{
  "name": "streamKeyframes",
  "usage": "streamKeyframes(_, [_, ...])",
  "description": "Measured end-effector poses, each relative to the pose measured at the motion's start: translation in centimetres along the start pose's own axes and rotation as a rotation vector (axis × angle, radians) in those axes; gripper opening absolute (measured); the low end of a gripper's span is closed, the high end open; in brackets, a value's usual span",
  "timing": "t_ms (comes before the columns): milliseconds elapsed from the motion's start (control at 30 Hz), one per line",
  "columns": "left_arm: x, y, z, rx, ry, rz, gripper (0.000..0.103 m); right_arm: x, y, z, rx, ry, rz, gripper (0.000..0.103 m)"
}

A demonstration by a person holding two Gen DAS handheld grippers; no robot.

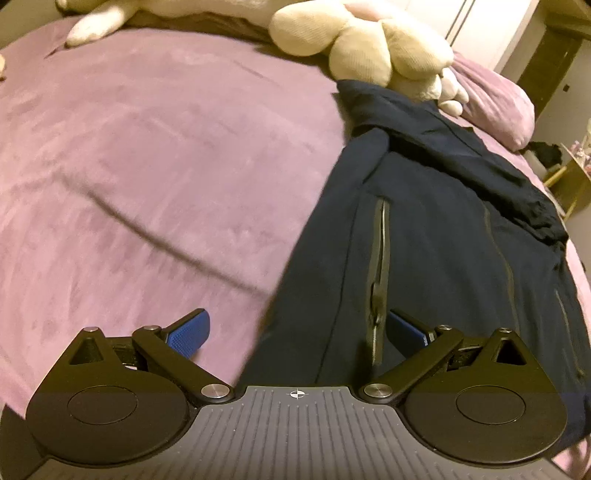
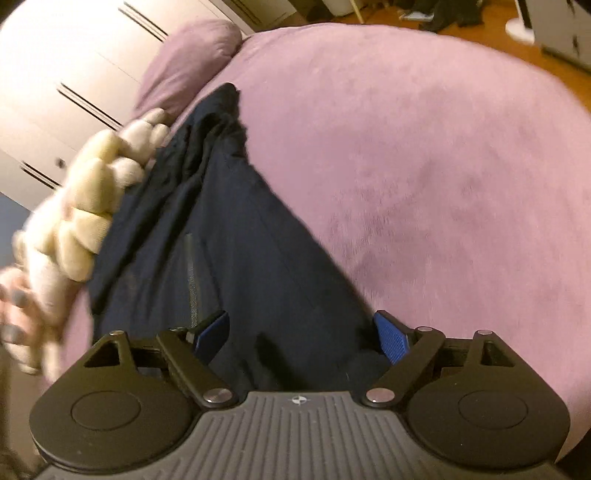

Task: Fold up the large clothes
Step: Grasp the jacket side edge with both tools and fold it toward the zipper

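A dark navy jacket with grey zippers lies on a purple bed cover, folded into a long narrow shape. My left gripper is open above the jacket's near left edge, one blue pad over the cover, the other over the fabric. In the right wrist view the jacket runs from the near edge toward the pillow. My right gripper is open and hovers over the jacket's near end, holding nothing.
Cream plush toys lie at the head of the bed against the jacket's far end, also in the right wrist view. A purple pillow sits beyond. White wardrobe doors and a wooden floor surround the bed.
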State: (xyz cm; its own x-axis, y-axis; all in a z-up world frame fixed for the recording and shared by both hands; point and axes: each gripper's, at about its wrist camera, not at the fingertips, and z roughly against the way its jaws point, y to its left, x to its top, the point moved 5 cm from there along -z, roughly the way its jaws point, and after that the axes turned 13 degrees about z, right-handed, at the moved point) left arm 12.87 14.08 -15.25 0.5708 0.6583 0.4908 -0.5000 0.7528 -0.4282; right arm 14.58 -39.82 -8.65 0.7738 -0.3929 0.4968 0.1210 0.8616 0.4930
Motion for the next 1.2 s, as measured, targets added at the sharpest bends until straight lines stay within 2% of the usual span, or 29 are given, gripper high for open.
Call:
streamKeyframes(67, [0.0, 0.6, 0.3, -0.005, 0.002, 0.013, 0.103, 0.1, 0.2, 0.4, 0.008, -0.010, 0.038, 0.083])
streamKeyframes(233, [-0.6, 2.3, 0.6, -0.043, 0.052, 0.081, 0.101, 0.2, 1.0, 0.4, -0.014, 0.002, 0.141, 0.066])
streamKeyframes(300, [-0.9, 2.8, 0.4, -0.062, 0.088, 0.110, 0.085, -0.3, 0.8, 0.5, -0.014, 0.014, 0.164, 0.058])
streamKeyframes(367, [-1.2, 3.4, 0.5, -0.087, 0.126, 0.148, 0.077, -0.4, 0.7, 0.4, -0.019, 0.029, 0.175, 0.047])
streamKeyframes(467, [-1.4, 3.5, 0.6, -0.137, 0.168, 0.167, 0.065, -0.5, 0.7, 0.9, 0.000, 0.034, 0.187, 0.038])
streamKeyframes(600, [-1.5, 3.5, 0.7, -0.174, 0.221, 0.109, 0.063, -0.2, 1.0, 1.5, 0.049, 0.035, 0.193, 0.036])
streamKeyframes(700, [-1.2, 3.3, 0.8, -0.208, 0.268, 0.078, 0.065, 0.2, 1.1, 1.5, 0.068, 0.048, 0.187, 0.037])
streamKeyframes(800, [-1.2, 2.8, 0.6, -0.198, 0.310, 0.015, 0.068, 0.6, 0.7, 1.3, 0.032, 0.064, 0.182, 0.045])
streamKeyframes(900, [-1.6, 1.9, 0.2, -0.178, 0.325, -0.063, 0.068, 1.1, -0.2, 1.0, -0.017, 0.071, 0.164, 0.045])
streamKeyframes(967, [-1.7, 1.7, -0.1, -0.168, 0.328, -0.089, 0.066, 1.2, -0.6, 0.6, -0.005, 0.087, 0.145, 0.045])
streamKeyframes(1033, [-1.7, 1.7, 0.0, -0.154, 0.329, -0.096, 0.055, 1.0, -0.6, 0.0, 0.019, 0.123, 0.151, 0.045])
streamKeyframes(1100, [-1.3, 1.7, 0.4, -0.171, 0.332, -0.081, 0.030, 0.9, -0.3, -0.4, 0.012, 0.135, 0.191, 0.042])
streamKeyframes(1167, [-0.6, 1.3, 1.3, -0.220, 0.333, -0.045, 0.022, 1.0, 0.2, -0.5, 0.020, 0.144, 0.222, 0.024])
streamKeyframes(1200, [-0.1, 0.8, 2.0, -0.249, 0.323, -0.034, 0.022, 1.1, 0.7, -0.3, 0.048, 0.149, 0.234, 0.022])
